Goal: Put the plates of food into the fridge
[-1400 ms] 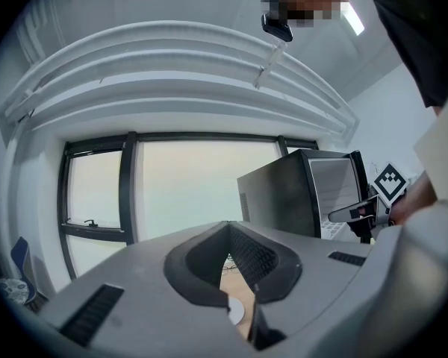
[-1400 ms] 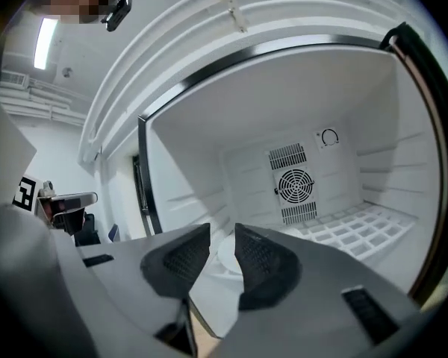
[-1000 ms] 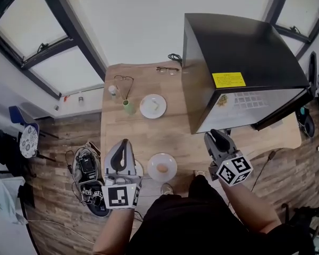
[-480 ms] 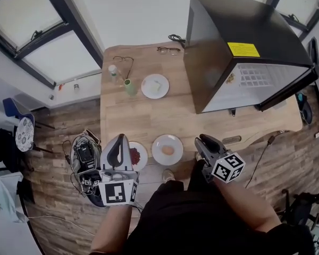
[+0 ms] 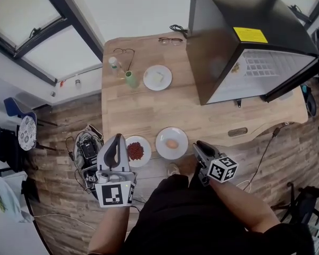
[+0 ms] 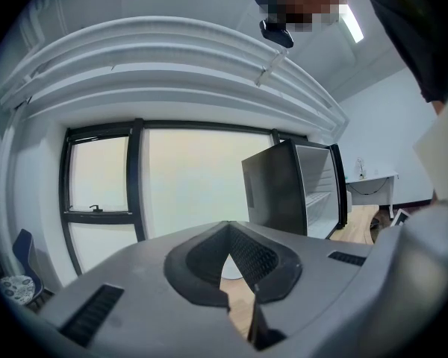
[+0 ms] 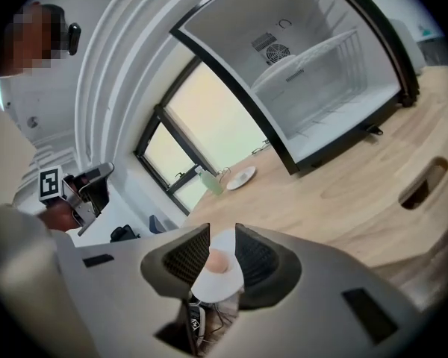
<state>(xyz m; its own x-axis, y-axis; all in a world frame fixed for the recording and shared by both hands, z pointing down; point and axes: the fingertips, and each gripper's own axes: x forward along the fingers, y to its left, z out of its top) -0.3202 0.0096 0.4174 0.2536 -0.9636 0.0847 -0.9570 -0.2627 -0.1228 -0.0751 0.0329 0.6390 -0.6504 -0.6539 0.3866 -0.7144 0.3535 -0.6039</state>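
Observation:
Three white plates sit on the wooden table [image 5: 149, 110]. The one with red food [image 5: 135, 151] and the one with an egg [image 5: 171, 143] are at the near edge. A third plate with pale food [image 5: 157, 77] lies farther back. The black fridge [image 5: 244, 41] stands at the right with its door open and its white shelves [image 7: 313, 73] bare. My left gripper [image 5: 117, 138] is just left of the red-food plate, its tips [image 6: 228, 226] touching and nothing between them. My right gripper [image 5: 198, 144] is just right of the egg plate [image 7: 218, 274], open; the plate shows through the gap, apart from the pads.
A green cup [image 5: 130, 78], a small bottle [image 5: 113, 64] and two pairs of glasses [image 5: 124, 52] [image 5: 171, 40] lie at the table's far left and back. A slot [image 5: 237, 132] is cut in the table near the fridge. Bags and cables [image 5: 87, 153] lie on the floor at the left.
Both grippers have sunk toward the table's near edge. The right one dropped more and rolled, ending beside the egg plate. The red-food plate has come into view next to the left gripper.

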